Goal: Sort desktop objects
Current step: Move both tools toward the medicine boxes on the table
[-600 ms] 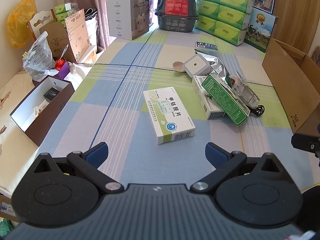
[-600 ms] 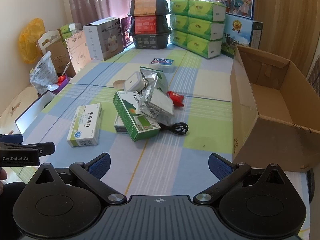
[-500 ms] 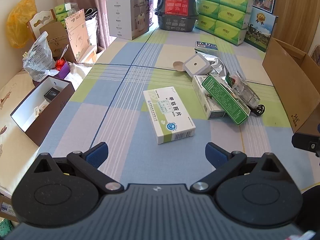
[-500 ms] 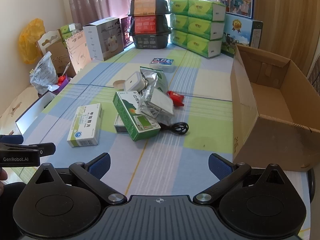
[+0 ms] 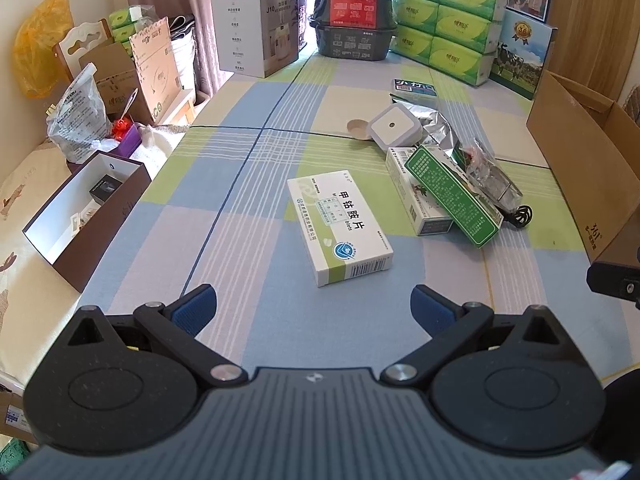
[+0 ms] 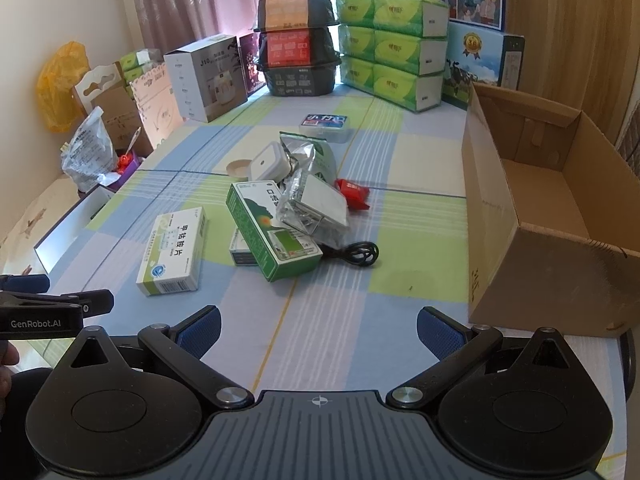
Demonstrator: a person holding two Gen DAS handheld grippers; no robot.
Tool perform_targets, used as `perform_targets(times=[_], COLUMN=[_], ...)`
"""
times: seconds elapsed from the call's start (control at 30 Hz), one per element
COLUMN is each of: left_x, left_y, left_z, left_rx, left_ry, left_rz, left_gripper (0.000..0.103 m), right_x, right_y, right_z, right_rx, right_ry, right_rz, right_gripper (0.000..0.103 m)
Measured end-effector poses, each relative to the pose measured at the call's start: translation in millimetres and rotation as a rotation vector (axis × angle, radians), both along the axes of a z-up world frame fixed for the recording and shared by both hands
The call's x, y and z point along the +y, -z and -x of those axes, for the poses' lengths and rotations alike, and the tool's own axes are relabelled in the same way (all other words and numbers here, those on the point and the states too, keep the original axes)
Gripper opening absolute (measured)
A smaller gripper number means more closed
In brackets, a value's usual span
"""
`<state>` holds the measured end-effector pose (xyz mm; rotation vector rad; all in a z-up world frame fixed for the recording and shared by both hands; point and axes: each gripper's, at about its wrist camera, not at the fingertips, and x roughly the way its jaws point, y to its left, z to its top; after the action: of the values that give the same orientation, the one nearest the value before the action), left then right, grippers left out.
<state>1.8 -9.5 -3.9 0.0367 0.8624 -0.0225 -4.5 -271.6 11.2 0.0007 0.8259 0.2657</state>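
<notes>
Right now the left gripper (image 5: 314, 306) hovers with fingers spread wide, the white medicine box (image 5: 340, 226) lying flat just ahead between them. Over on the right gripper (image 6: 318, 330), fingers equally wide, nothing held; only its view looks into the open cardboard box (image 6: 548, 216).
</notes>
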Motion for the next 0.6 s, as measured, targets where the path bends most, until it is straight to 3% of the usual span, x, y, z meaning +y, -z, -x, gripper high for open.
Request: perform_targets(times=[0.27, 0.6], left_x=[0.9, 11.2], left_y=[-0.3, -9.2], left_z=[-0.5, -6.1], left_rx=[0.003, 0.04], left_ry=[0.0, -0.018], left_rz=[0.006, 0.149], left_gripper=[0.101, 0.101], right_x=[0.1, -7.8], right_y=[0.7, -4.7], right_z=[-0.1, -2.4], right_rx=[0.001, 0.025], right_ry=[0.001, 0.017], right_rz=[-0.002, -0.012], right_gripper=[0.101, 0.101])
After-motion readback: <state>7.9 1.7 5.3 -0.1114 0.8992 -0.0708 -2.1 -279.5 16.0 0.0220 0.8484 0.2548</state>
